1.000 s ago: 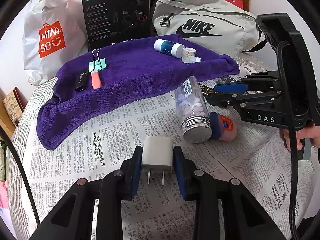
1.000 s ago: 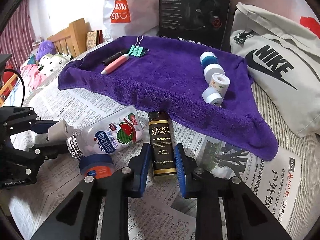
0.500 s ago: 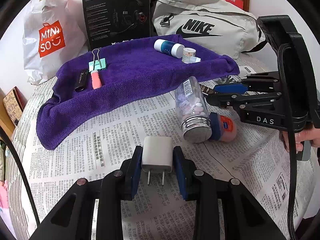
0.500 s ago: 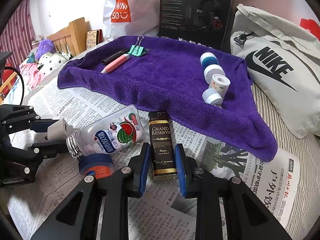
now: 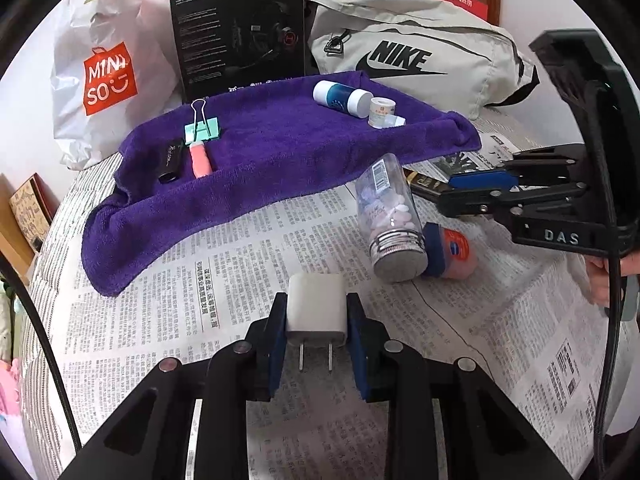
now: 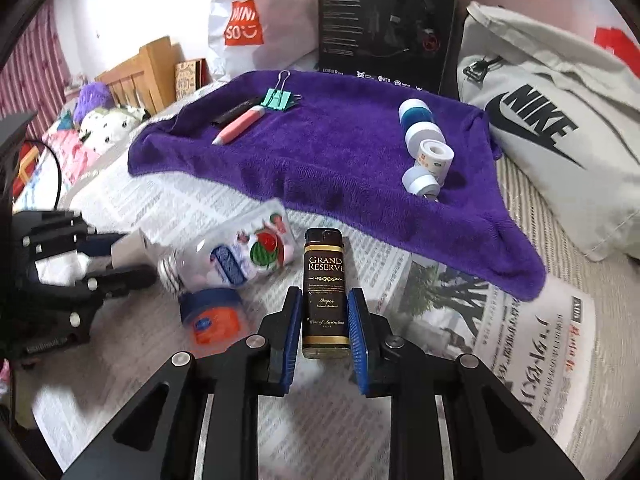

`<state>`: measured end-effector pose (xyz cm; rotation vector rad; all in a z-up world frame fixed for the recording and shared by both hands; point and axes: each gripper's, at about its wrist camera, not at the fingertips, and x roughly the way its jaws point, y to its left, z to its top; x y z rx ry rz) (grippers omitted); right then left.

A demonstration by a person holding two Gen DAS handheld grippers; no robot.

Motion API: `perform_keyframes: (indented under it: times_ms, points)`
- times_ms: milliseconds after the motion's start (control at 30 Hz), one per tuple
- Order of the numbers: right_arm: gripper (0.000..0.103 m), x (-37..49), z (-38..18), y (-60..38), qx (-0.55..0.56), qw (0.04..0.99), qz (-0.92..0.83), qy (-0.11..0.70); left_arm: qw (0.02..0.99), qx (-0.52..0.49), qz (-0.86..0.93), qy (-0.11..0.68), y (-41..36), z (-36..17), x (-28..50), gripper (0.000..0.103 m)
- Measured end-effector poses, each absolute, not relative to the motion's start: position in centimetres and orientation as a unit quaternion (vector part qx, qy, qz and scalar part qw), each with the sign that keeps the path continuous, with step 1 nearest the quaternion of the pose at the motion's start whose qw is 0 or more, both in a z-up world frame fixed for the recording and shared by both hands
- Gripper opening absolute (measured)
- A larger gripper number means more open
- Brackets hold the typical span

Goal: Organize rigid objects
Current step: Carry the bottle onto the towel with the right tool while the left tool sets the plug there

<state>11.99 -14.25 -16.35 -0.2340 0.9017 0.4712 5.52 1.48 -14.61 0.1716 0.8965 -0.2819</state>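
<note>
My left gripper [image 5: 316, 322] is shut on a white charger plug [image 5: 316, 300], prongs pointing back at the camera, above the newspaper. My right gripper [image 6: 323, 312] is shut on a black "Grand Reserve" lighter [image 6: 324, 300]; the left wrist view shows that lighter [image 5: 424, 182] at its tips. A purple towel [image 5: 280, 152] lies beyond, carrying a green binder clip [image 5: 202, 128], a pink pen [image 5: 199, 160], a black stick [image 5: 171, 156], a blue-and-white bottle [image 5: 340, 96] and a tape roll [image 5: 382, 112].
A clear pill bottle [image 5: 390, 216] and an orange jar with a blue lid [image 5: 450, 248] lie on the newspaper between the grippers. A Nike bag [image 5: 420, 40], a black headset box [image 5: 240, 32] and a Miniso bag [image 5: 104, 72] stand behind the towel.
The right gripper has shifted with the lighter held in it, so the scene slides in its view. The left gripper and charger have barely moved.
</note>
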Motion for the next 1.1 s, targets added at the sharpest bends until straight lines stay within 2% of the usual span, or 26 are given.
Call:
perform_keyframes:
  times_ms: [300, 433, 600, 933, 1100]
  points:
    - [0.026, 12.1, -17.0, -14.1, -0.103, 0.867, 0.220, 0.435, 0.888, 0.074, -0.132, 0.433, 1.7, -14.7, 5.7, 0.027]
    - [0.032, 12.5, -17.0, -13.7, -0.105, 0.866, 0.225, 0.434, 0.888, 0.065, -0.136, 0.435, 1.9, -14.7, 5.7, 0.027]
    - [0.024, 12.8, -17.0, -13.8, -0.105, 0.866, 0.230, 0.431, 0.888, 0.065, -0.137, 0.435, 2.0, -14.8, 5.8, 0.026]
    - [0.023, 12.6, -15.3, -15.8, -0.045, 0.865, 0.230, 0.444, 0.887, 0.031, -0.139, 0.439, 3.4, -14.3, 6.2, 0.026]
    - [0.023, 12.4, -13.9, -16.0, -0.049, 0.863, 0.236, 0.443, 0.891, 0.010, -0.138, 0.431, 4.7, -12.9, 7.0, 0.026]
